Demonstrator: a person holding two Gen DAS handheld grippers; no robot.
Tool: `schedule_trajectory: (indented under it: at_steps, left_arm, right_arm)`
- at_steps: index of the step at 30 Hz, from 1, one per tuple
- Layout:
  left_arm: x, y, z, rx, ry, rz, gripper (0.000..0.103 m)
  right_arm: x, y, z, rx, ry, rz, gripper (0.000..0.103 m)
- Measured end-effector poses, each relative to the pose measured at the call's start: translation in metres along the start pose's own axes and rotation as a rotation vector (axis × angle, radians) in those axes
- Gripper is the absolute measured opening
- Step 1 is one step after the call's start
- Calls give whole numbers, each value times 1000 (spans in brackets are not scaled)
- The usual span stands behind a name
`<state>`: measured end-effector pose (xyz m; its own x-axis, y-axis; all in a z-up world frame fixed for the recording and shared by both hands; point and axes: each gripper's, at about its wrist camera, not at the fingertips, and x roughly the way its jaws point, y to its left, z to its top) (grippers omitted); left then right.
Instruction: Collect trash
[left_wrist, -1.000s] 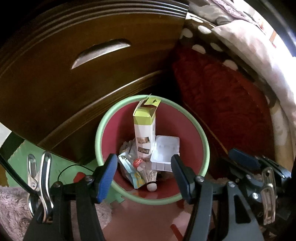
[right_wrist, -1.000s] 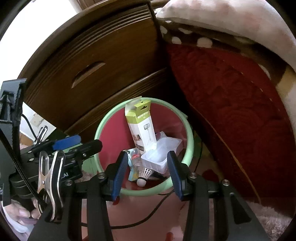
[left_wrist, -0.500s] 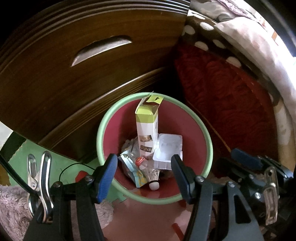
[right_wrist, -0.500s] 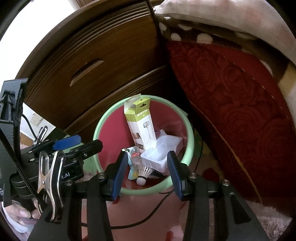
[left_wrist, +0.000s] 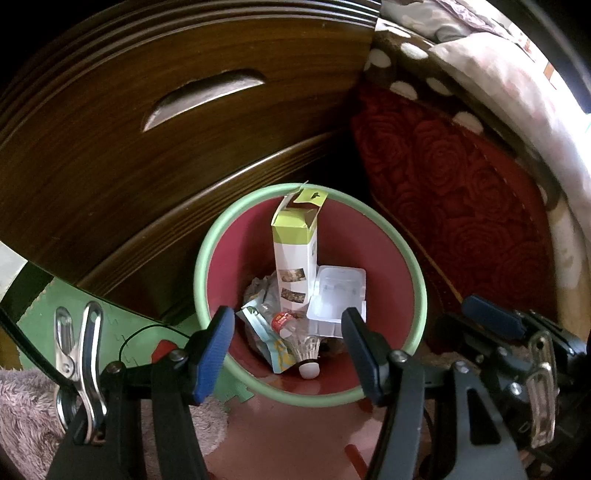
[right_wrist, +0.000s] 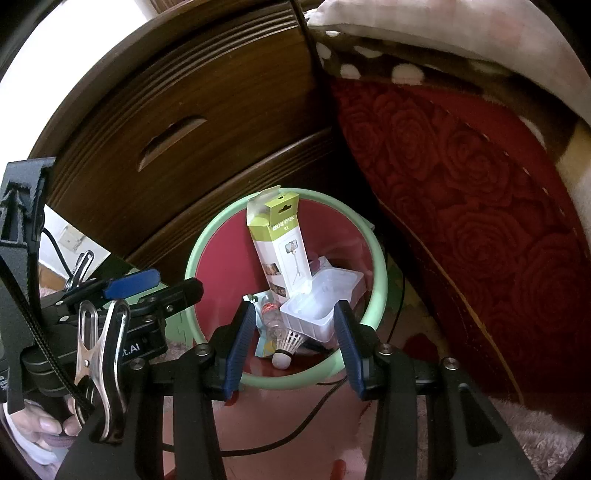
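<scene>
A red bin with a pale green rim (left_wrist: 199, 266) stands on the floor below both grippers. Inside it, a tall white and lime box (left_wrist: 295, 254) stands upright beside a clear plastic tray (left_wrist: 338, 291), a shuttlecock (left_wrist: 308, 354), a small red-capped bottle (left_wrist: 282, 321) and a crumpled wrapper (left_wrist: 269, 339). My left gripper (left_wrist: 286, 317) hangs open over the bin's near rim, nothing between its fingers. My right gripper (right_wrist: 294, 314) is open and empty above the same bin (right_wrist: 195, 254), over the shuttlecock (right_wrist: 286, 349) and tray (right_wrist: 321, 302). The box (right_wrist: 282, 247) leans against the far wall.
A dark wooden drawer front (left_wrist: 166, 147) with a recessed handle rises behind the bin. A red rose-patterned blanket (right_wrist: 461, 184) and spotted bedding hang on the right. A black cable (right_wrist: 314, 417) crosses the red floor, with fluffy rug (left_wrist: 26, 413) and green mat nearby. A hand (right_wrist: 44, 432) holds the left gripper.
</scene>
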<state>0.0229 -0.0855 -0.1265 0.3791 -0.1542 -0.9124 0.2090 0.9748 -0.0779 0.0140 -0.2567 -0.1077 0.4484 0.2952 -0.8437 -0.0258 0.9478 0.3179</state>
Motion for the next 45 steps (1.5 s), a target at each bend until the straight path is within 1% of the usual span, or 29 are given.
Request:
schedule_trajectory:
  at_steps: [45]
  left_arm:
    - [2,-1,-2,-5,13,13,64]
  right_arm:
    - [0,0,0,-2,2,2,45]
